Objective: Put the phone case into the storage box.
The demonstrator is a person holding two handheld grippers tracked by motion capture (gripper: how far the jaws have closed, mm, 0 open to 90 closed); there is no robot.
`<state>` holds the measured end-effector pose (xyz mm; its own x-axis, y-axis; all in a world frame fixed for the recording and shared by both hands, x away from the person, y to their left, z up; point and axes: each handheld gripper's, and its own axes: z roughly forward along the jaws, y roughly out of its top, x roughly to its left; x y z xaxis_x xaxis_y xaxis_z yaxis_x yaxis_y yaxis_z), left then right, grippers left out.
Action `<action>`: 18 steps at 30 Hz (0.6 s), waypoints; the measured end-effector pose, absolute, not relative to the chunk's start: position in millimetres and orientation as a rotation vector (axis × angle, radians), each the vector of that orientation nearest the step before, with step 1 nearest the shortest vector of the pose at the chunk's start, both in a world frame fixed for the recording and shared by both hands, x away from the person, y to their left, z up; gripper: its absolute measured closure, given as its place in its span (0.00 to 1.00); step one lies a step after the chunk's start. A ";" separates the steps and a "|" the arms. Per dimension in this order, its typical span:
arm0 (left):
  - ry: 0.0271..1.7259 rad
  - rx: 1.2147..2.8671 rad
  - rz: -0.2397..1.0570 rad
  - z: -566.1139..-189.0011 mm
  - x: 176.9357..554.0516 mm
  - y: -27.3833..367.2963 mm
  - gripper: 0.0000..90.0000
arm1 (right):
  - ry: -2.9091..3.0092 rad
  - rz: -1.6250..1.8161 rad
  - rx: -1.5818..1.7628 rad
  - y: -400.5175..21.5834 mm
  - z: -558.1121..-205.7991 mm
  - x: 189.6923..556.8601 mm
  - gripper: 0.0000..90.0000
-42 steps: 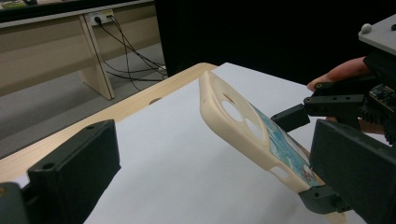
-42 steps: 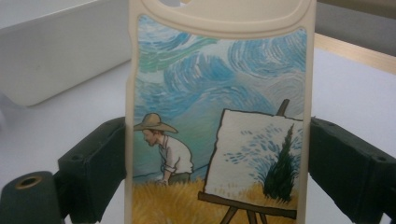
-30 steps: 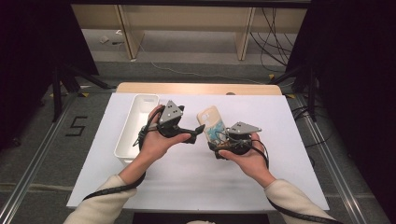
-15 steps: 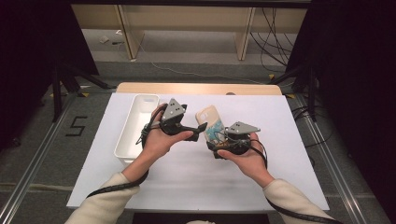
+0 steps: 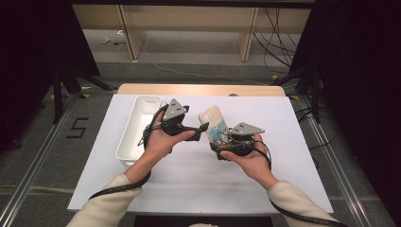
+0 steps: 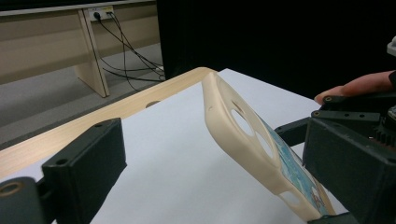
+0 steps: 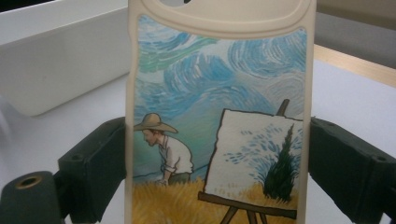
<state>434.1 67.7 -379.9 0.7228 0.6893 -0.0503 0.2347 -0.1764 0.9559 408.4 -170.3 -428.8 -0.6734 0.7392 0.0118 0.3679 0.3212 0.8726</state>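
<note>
Above mid-tabletop (image 5: pixel 189 189), my right gripper (image 5: pixel 222 142) clenches the phone case (image 5: pixel 213 124); my left gripper (image 5: pixel 201 128), jaws spread at its nine o'clock, should next clamp it.

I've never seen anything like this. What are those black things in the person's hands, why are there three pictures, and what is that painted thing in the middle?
There is no robot here: a person holds a hand-operated gripper in each hand, each with two black jaws. The high view looks down on the white table from above. The other two pictures come from small cameras riding on the grippers, looking along their jaws.

The right gripper is shut on a cream phone case printed with a painter at an easel. The left gripper is open, one jaw close beside the case's edge; I cannot tell if it touches. A white tray sits on the table at the person's left.
</note>
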 end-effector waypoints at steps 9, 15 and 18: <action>0.731 1.741 0.470 -379.0 434.4 67.3 0.10 | 2.206 1.297 0.984 -169.2 -430.0 408.8 0.13; 0.727 1.736 0.467 -377.7 434.3 65.8 0.12 | 2.204 1.299 0.982 -168.7 -429.8 408.5 0.13; 0.723 1.740 0.464 -377.9 434.0 64.7 0.12 | 2.204 1.301 0.982 -167.7 -429.6 408.2 0.13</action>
<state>434.0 64.7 -377.9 0.7334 0.6775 -0.0551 0.2316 -0.1728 0.9574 408.2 -167.7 -429.6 -0.6743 0.7383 0.0129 0.3680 0.3209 0.8727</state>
